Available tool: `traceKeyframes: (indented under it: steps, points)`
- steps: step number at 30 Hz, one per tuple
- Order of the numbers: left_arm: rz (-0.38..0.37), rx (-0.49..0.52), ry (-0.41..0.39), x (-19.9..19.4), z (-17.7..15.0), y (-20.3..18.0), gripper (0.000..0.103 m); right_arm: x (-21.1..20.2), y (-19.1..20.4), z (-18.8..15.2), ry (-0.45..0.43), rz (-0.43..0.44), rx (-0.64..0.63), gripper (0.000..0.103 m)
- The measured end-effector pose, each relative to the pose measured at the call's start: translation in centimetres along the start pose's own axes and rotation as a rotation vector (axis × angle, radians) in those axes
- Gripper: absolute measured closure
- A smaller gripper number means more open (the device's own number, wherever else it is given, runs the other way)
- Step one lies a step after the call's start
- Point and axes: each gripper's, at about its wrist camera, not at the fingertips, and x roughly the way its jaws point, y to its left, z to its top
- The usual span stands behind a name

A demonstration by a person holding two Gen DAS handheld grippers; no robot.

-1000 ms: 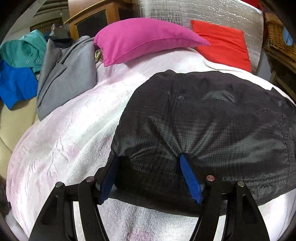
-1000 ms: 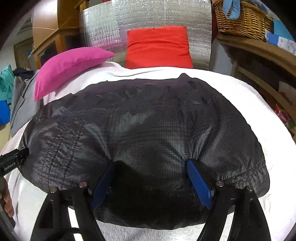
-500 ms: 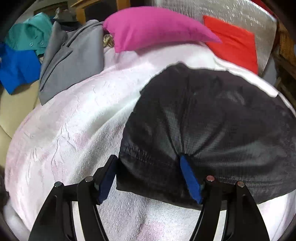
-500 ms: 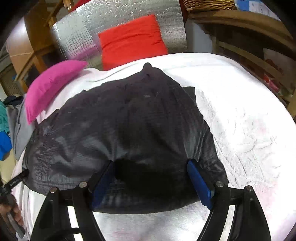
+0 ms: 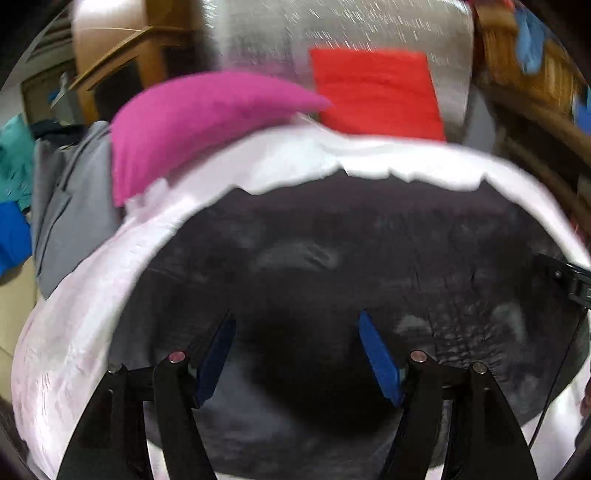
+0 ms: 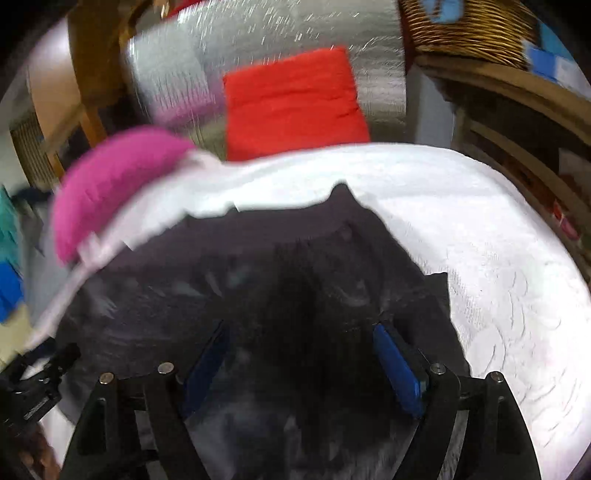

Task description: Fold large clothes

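Grey jacket, bed's left edge | pink pillow, head of bed | red cushion against silver panel | black garment spread on white bedspread | left gripper spread, garment bunched between its pads | right gripper likewise.

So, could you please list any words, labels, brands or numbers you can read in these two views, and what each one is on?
No text can be read in either view.
Left gripper: the part at the right view's lower left edge may bear a small label, too blurred to read.
Dark garment, pink pillow, red cushion, basket: no print visible.
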Motion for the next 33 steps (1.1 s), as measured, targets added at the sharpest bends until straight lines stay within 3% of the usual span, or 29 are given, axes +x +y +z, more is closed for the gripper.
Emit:
traceKeyframes:
  steps: [4,9,14,18,21,24,25,33]
  points:
    - [0.031,0.059,0.054,2.6,-1.1,-1.0,0.031,1.7,0.4,-0.9,0.026,-0.038,-0.053,0.017]
    - [0.013,0.07,0.096,2.0,-0.2,-0.5,0.03,1.0,0.5,-0.3,0.054,-0.048,-0.038,0.017]
    - [0.013,-0.044,-0.012,-2.0,-0.3,4.6,0.03,-5.5,1.6,-1.3,-0.077,0.0,-0.061,0.016]
    - [0.063,-0.097,-0.03,-3.4,-1.6,8.0,0.03,-7.0,3.9,-3.1,-0.099,0.039,-0.11,0.016]
    - [0.089,-0.123,-0.002,-2.5,-2.6,9.8,0.03,-5.6,5.3,-4.3,-0.072,0.037,-0.136,0.016]
    - [0.094,-0.117,0.128,0.6,-3.7,10.7,0.028,-2.5,5.2,-6.3,0.032,0.012,-0.137,0.015]
    - [0.089,-0.113,0.117,0.7,-3.8,10.8,0.027,-2.7,5.2,-6.5,0.016,0.008,-0.149,0.015]
    - [0.073,-0.117,0.0,-1.3,0.4,11.0,0.027,-4.7,2.7,-1.1,-0.04,0.05,-0.065,0.015]
